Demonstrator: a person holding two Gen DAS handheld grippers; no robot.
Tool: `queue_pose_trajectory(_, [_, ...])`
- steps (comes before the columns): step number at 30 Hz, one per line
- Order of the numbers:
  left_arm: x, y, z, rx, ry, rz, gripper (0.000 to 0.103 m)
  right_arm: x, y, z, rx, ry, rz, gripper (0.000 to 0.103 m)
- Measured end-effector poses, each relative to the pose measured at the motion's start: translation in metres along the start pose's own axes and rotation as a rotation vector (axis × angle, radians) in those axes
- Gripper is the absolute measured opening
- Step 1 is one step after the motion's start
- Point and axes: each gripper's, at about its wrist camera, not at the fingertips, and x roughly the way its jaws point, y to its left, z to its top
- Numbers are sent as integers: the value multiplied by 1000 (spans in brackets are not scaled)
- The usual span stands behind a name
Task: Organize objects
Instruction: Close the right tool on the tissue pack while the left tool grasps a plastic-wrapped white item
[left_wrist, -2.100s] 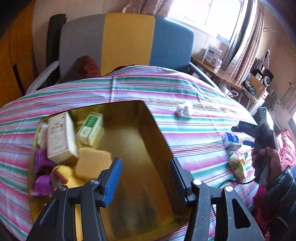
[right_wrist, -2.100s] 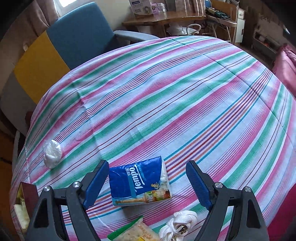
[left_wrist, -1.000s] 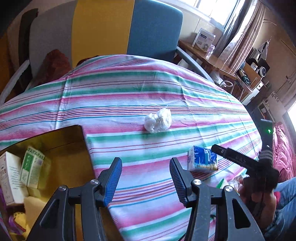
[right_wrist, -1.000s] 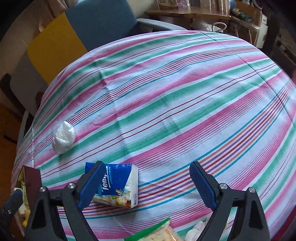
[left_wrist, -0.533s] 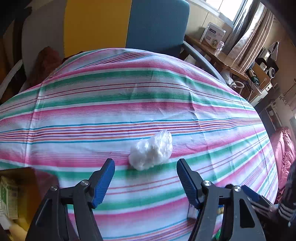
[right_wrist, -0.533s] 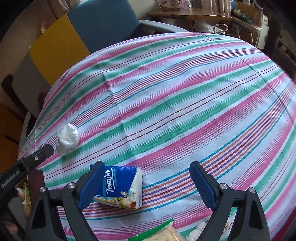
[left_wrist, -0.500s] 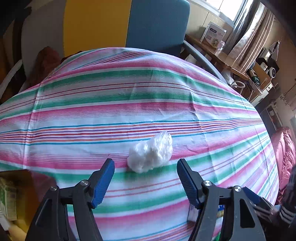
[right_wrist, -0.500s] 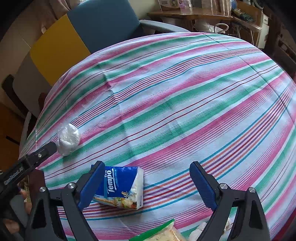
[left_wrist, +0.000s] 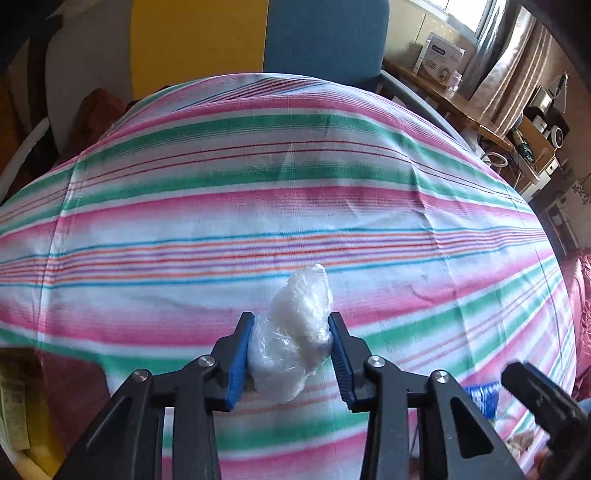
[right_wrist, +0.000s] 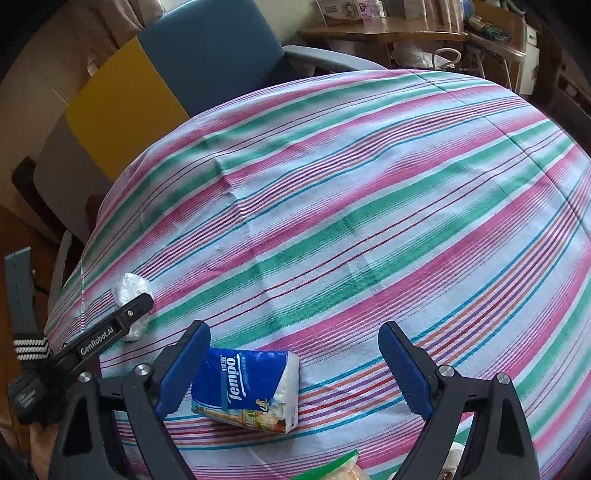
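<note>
Now, left hand-held gripper: my left hand-held gripper has its blue pads against both sides of the white plastic wad, jaws closing, wad squeezed between them.
White plastic wad: crumpled clear-white film, lump-shaped, its upper end poking out past the pads; underside at or just above the striped tablecloth, I cannot tell which.
Same wad from the right wrist camera: seen at, far to the left of the tissue pack, half covered by one black finger of my left tool, lettered "GenRobot.AI".
Right hand-held gripper: my right hand-held gripper is spread wide, nothing touching its right pad; it hangs over the tabletop pointing steeply down.
Tissue pack: blue "Tempo" tissue pack lies flat on the cloth between the right jaws, hard by the left pad, well apart from the right one; contact with the left pad I cannot tell.
Green-edged packet: a packet shows just below the tissue pack, at the frame's bottom edge, mostly cut off.
Gold box: corner of a gold box, left of the wad at the frame edge, with a green-and-white carton inside.
Chair: grey, yellow and blue chair stands beyond the tablecloth's far edge.
</note>
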Motion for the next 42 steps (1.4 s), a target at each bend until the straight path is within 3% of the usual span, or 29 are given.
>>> queue_pose_trajectory(7, [-62, -10, -44, 105, -71, -52, 39, 13, 18, -1, -89, 11, 37, 93])
queue_pose_trajectory(10, [-93, -11, -66, 144, -93, -70, 39, 22, 30, -5, -144, 57, 70, 94])
queue_pose_trajectory(12, [-110, -5, -78, 132, -101, -87, 39, 28, 37, -12, -157, 133, 137, 94])
queue_pose_trajectory(15, [-134, 10, -96, 103, -112, -107, 39, 30, 49, -25, -201, 201, 165, 94])
queue_pose_trajectory(17, [-150, 21, -108, 95, -128, -105, 39, 29, 57, -33, -217, 276, 276, 93])
queue_pose_trajectory(19, [-164, 36, -121, 77, -141, -93, 39, 22, 62, -38, -234, 295, 339, 89])
queue_pose_trajectory(21, [-174, 49, -133, 66, -156, -79, 39, 13, 63, -39, -248, 258, 323, 88])
queue_pose_trajectory(23, [-184, 62, -144, 51, -167, -62, 39, 9, 62, -39, -274, 205, 249, 87])
queue_pose_trajectory(27, [-206, 85, -168, 39, -196, -17, 39, 4, 84, -51, -414, 115, 148, 84])
queue_pose_trajectory(29, [-212, 99, -176, 11, -195, -10, 39, 6, 103, -63, -510, 96, 133, 84])
queue_pose_trajectory(34, [-231, 138, -205, -76, -209, 39, 39, 30, 125, -82, -668, 95, -9, 84])
queue_pose_trajectory(36, [-236, 155, -217, -121, -202, 57, 39, 36, 125, -84, -685, 103, -28, 74])
queue_pose_trajectory(38, [-238, 170, -229, -159, -190, 67, 39, 33, 126, -83, -690, 101, -3, 56])
queue_pose_trajectory(42, [-236, 178, -253, -179, -161, 63, 39, 31, 133, -91, -733, 87, -22, 53])
